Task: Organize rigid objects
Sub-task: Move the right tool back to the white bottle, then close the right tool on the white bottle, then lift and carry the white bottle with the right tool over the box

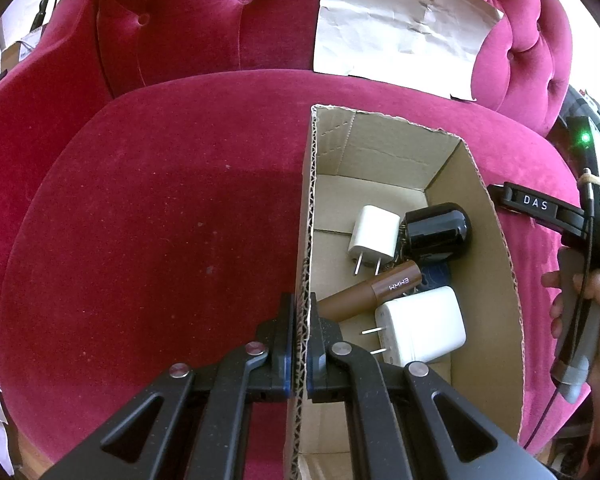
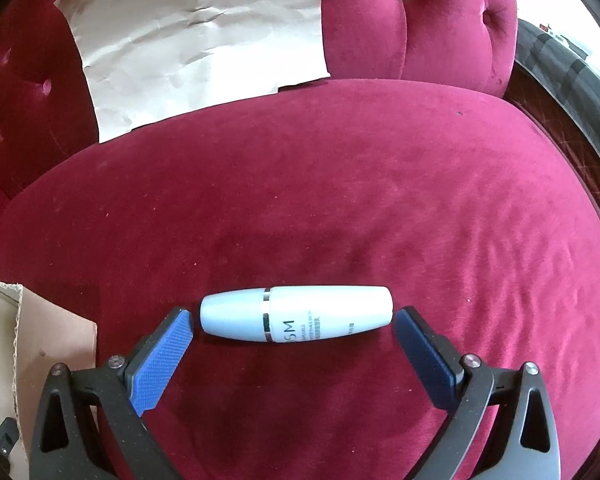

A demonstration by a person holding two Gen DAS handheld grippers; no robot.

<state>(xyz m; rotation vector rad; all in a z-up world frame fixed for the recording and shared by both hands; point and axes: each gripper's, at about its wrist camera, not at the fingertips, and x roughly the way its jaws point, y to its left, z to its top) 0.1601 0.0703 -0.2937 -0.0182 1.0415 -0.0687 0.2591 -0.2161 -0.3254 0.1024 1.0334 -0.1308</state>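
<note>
On the red velvet seat [image 2: 340, 208], one gripper steadies a box while the other frames a bottle.

The left gripper [image 1: 299, 344] is clamped on the near wall of the cardboard box [image 1: 484, 216], which holds two white chargers, a brown tube [image 1: 372, 290] and a black cylinder [image 1: 436, 232]. The right gripper [image 2: 294, 320], fingers spread wide, straddles the pale blue bottle [image 2: 296, 314] lying sideways on the cushion.

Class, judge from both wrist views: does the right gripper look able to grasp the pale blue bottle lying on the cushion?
Probably yes: the right gripper is open, its fingers flanking both ends of the pale blue bottle, nothing between them on the red cushion.
</note>
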